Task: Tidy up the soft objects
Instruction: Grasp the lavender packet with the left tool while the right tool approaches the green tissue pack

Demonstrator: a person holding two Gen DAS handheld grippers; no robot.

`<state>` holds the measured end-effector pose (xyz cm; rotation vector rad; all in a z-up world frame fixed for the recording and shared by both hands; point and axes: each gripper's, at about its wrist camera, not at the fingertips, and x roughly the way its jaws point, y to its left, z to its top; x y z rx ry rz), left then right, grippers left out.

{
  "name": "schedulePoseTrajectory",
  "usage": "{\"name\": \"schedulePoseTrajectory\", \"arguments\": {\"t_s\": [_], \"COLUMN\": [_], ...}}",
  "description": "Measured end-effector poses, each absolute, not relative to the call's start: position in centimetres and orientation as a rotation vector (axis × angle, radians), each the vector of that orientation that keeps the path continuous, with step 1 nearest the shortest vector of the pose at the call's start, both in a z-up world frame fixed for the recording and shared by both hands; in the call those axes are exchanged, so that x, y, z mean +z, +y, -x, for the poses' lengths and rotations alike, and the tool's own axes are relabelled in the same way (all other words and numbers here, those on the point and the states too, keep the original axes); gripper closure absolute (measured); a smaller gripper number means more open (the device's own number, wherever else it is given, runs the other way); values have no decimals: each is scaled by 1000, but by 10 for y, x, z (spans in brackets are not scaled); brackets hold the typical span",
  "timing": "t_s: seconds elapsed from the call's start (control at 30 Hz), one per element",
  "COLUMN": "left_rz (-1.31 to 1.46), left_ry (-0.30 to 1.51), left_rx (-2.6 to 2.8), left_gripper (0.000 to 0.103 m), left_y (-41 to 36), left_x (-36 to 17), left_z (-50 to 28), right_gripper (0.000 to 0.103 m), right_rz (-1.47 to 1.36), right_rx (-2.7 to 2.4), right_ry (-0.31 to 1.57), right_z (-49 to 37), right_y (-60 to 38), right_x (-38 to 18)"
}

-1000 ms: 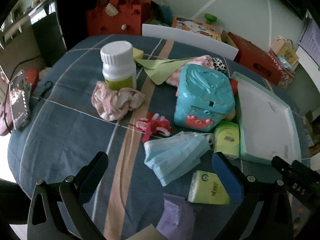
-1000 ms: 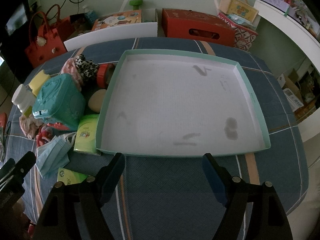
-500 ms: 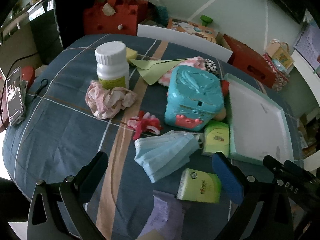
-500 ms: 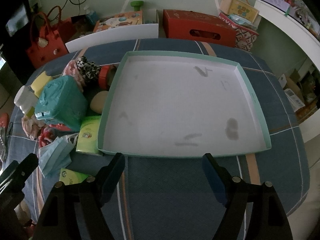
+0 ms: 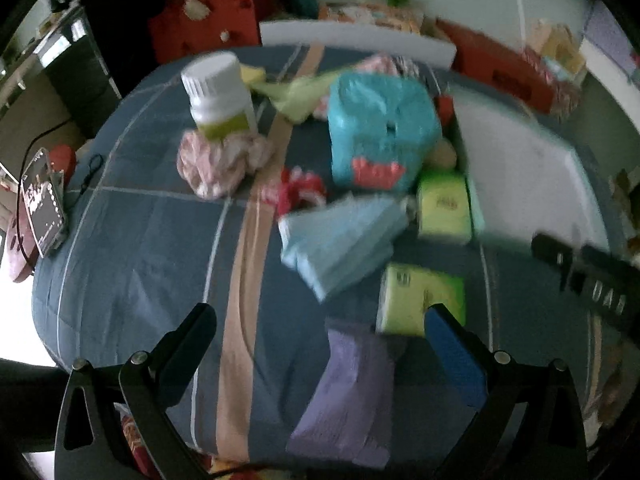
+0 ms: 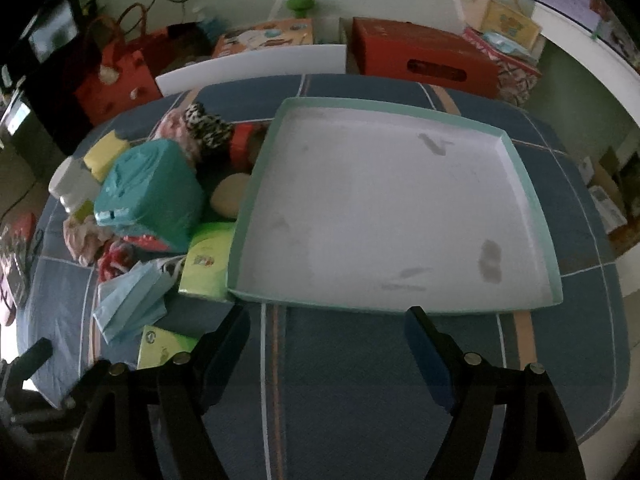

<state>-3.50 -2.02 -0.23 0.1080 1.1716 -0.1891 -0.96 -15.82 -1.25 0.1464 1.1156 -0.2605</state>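
Both claws gape wide and hold nothing: the left gripper (image 5: 320, 340) fills the bottom of its blurred view, the right gripper (image 6: 326, 340) the bottom of its own.

By my reading the sorting has not begun. The tray (image 6: 256, 184), centre of the right view, lies bare (only grey smudges on its floor), and every soft thing lies outside it on the table (image 6: 360, 380).

In the left view the mask (image 5: 340, 240) sits mid-frame, a green pack (image 5: 420, 300) below it to the right, a purple cloth (image 5: 348, 392) at bottom centre, a pink rag (image 5: 216, 164) at upper left under the bottle (image 5: 218, 94), and the teal box (image 5: 380, 128) above centre.

That view alone shows the purple cloth and the phone (image 5: 42, 204) at the left edge. Only the right view shows the tray whole, a spotted cloth (image 6: 206, 126) at upper left and a sponge (image 6: 106, 156) beside it.
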Motion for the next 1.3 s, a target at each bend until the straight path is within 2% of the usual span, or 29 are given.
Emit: {"name": "schedulePoseTrajectory", "arguments": {"t_s": [0.37,0.43,0.5,0.6,0.77,1.0,1.3], "left_rz": [-187,-195,-207,-199,-170,-98,4], "left_ry": [1305,1325,1343,1368,1389,1393,1381], "left_rx": [-197,-204,-212,-226,-236,-220,-167], "left_gripper": [0,6,22,36,52,59,59], "left_y": [-32,-33,-35,-38,-33,-16,15], "left_x": [-35,-40,-45,-55,-63,-66,-72], "left_z": [45,45,46,46,41,19,-3], "right_gripper": [21,21,21,21,21,21,21], "right_rz": [-156,-150,-152,-165,-171,-164,-140], "right_rx": [-120,-118,-124,-130,-127,-116,-70], "right_ry": [1170,1174,1173,1177,1188,1194,1212], "right_z": [8,9,11,11,7,6,3], "right_y": [-133,-129,-128,-130,-133,-131,-120], "right_x": [-28,-29,-29,-29,-32,-35,-43]}}
